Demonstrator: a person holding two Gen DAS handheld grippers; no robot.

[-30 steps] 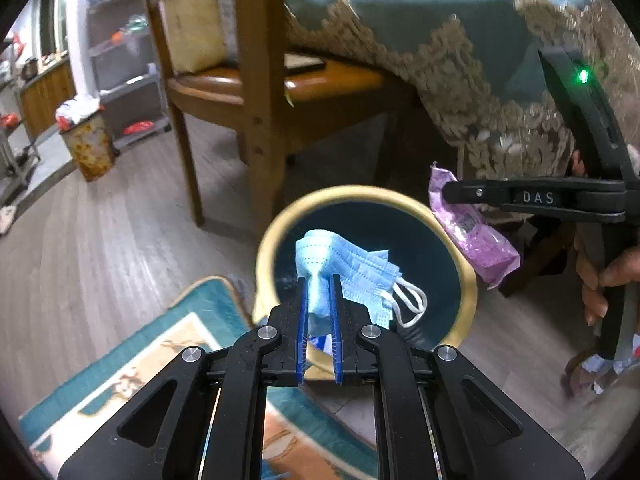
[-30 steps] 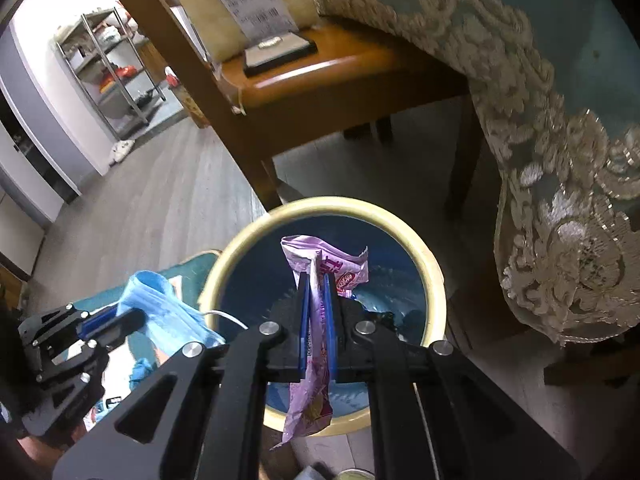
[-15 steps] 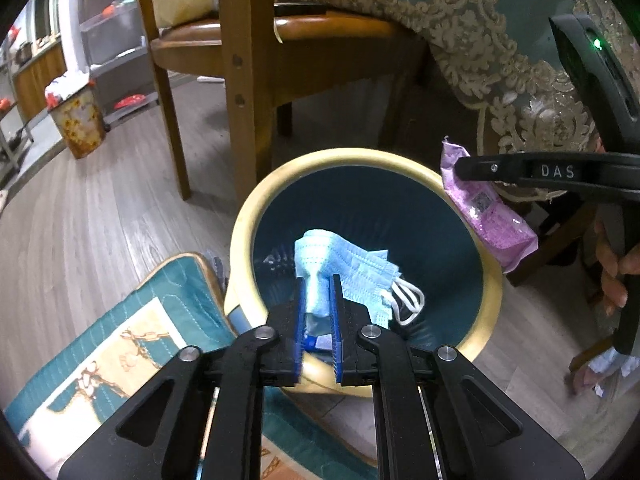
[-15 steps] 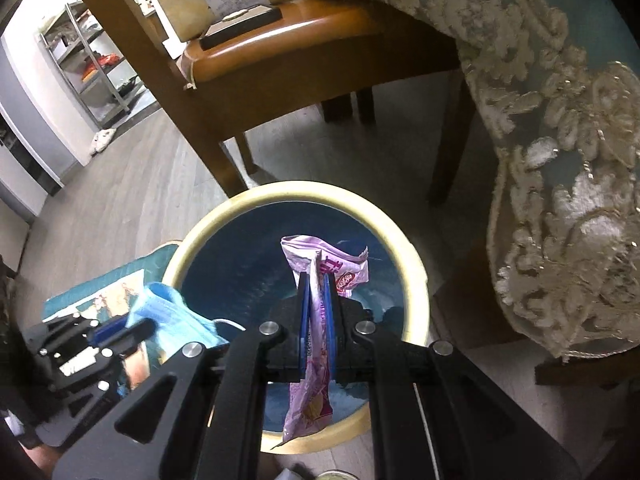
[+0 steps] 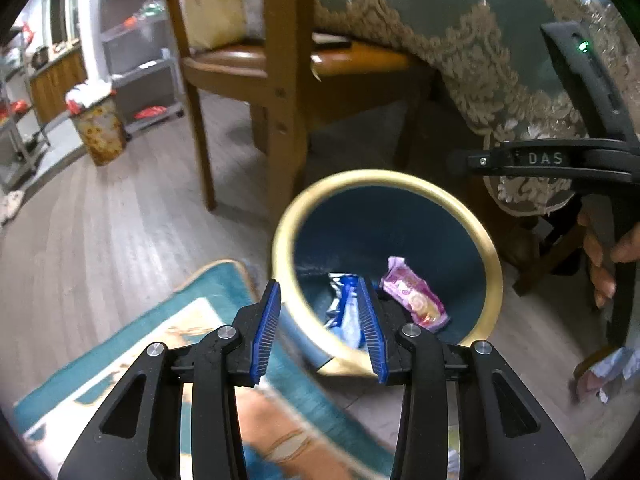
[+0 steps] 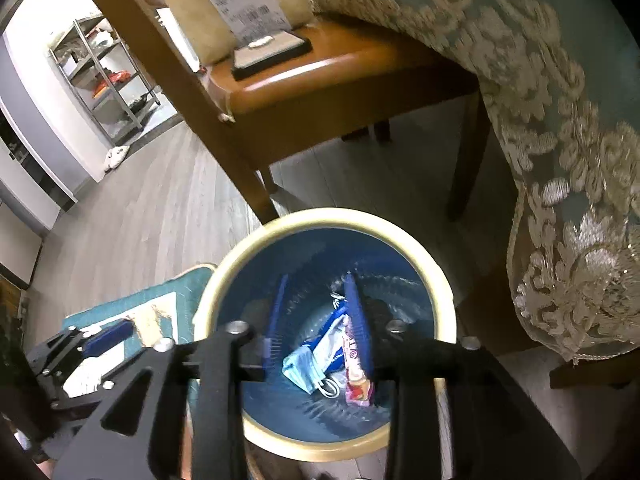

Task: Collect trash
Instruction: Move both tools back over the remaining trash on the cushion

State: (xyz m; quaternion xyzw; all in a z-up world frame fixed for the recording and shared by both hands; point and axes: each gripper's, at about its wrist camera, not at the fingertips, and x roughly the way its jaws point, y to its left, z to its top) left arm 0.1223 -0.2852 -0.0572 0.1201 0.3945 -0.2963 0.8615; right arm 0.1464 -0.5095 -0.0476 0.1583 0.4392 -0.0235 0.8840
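Observation:
A round trash bin [image 5: 490,256] with a cream rim and blue inside stands on the floor; it also shows in the right wrist view [image 6: 444,292]. At its bottom lie a light blue face mask [image 6: 300,368], a pink snack wrapper [image 5: 412,298] and a blue-and-white wrapper [image 5: 342,312]. My left gripper [image 5: 320,324] is open and empty, over the bin's near-left rim. My right gripper [image 6: 316,320] is open and empty, directly above the bin's mouth; it shows in the left wrist view [image 5: 540,160] as a black arm at the right.
A wooden chair [image 5: 276,80] stands just behind the bin. A teal tablecloth with lace trim [image 6: 560,140] hangs at the right. A teal patterned rug [image 5: 120,352] lies left of the bin. A second small bin [image 5: 98,128] and metal shelves stand far left.
Both grippers have opened. The mask has dropped from the left one and the pink wrapper from the right one; both now lie in the bin. The left gripper has pulled back a little.

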